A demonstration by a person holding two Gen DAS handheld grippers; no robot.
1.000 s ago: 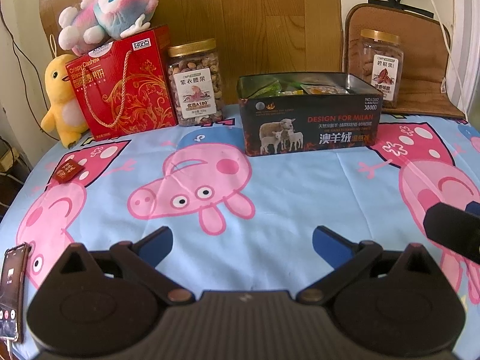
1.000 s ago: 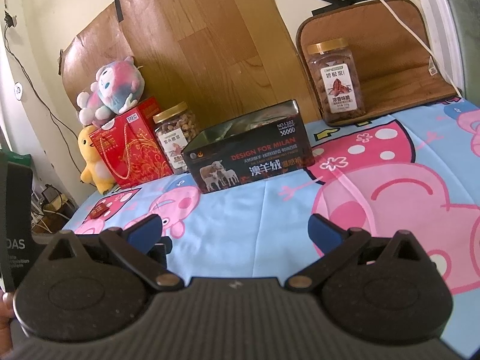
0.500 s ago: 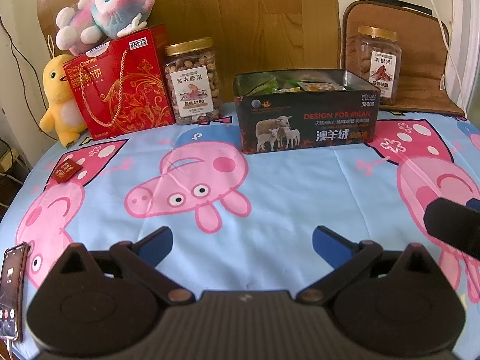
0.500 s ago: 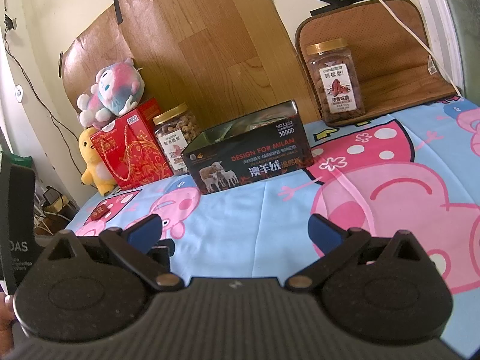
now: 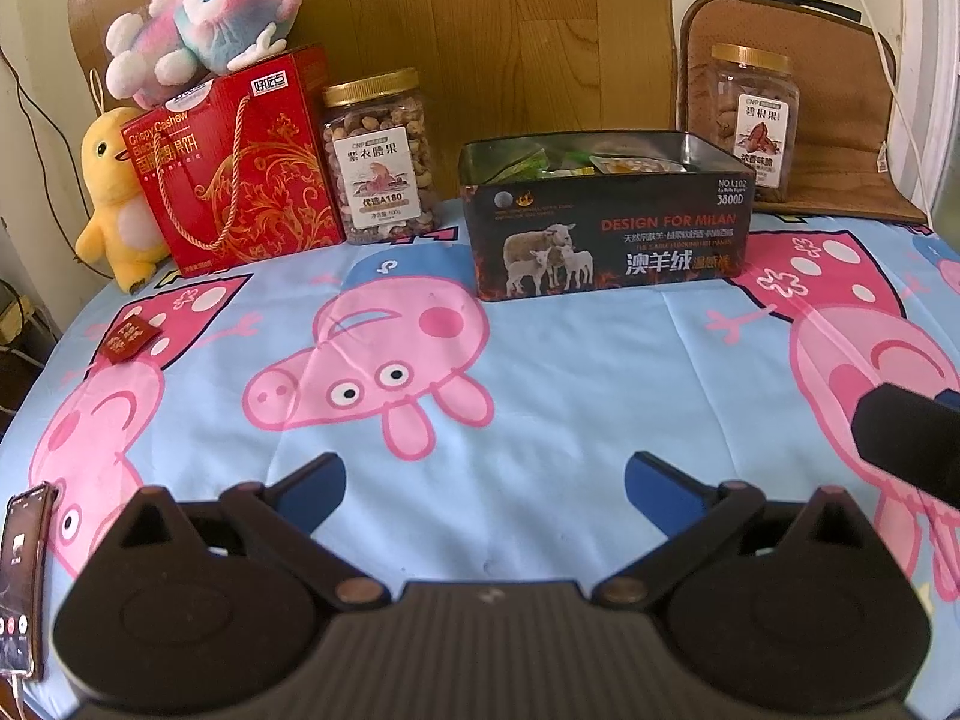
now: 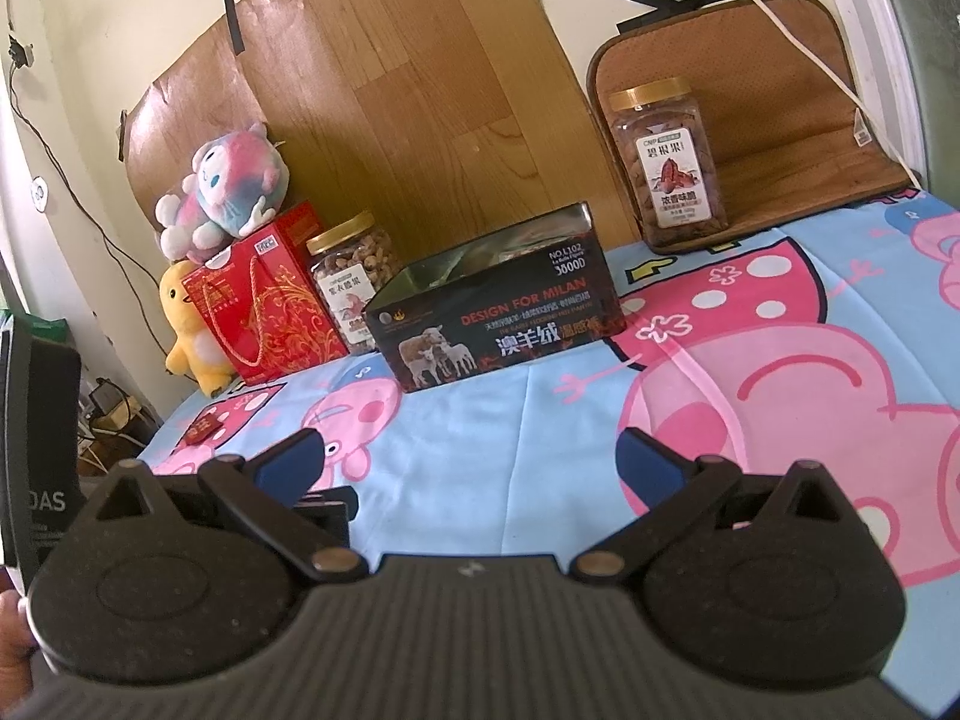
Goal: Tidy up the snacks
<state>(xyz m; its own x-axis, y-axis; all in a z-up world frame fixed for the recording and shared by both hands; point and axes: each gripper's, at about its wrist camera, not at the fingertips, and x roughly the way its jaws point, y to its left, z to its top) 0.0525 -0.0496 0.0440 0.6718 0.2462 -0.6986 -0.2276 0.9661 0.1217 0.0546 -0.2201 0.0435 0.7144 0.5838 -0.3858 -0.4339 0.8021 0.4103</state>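
Between the earlier views and this one, we see the left gripper (image 5: 485, 474) tilt slightly, so the tin sits a little lower in its view; the right gripper (image 6: 467, 461) barely shifts. Both claws stand with jaws spread wide and nothing between the blue pads, hovering over the cartoon-pig cloth (image 5: 570, 360).

Outward from the left claw, a small red packet (image 5: 130, 338) lies flat on the cloth at far left, well apart from everything. Ahead stands the open black tin (image 5: 606, 228), with wrapped snacks visible inside. Behind it, along the wall, we note a gold-lidded nut jar (image 5: 381, 156) just beside the red gift box (image 5: 240, 162), and a second nut jar (image 5: 753, 120) at the right on a brown mat (image 5: 840, 120).

We judge the packet to be light, thin and likely crinkly: it is best pinched at a raised edge, since flat foil may slide on cloth. The jars look rigid, smooth and fairly heavy; a grasp across the body below the lid seems safest. The tin likely serves as the collecting container.
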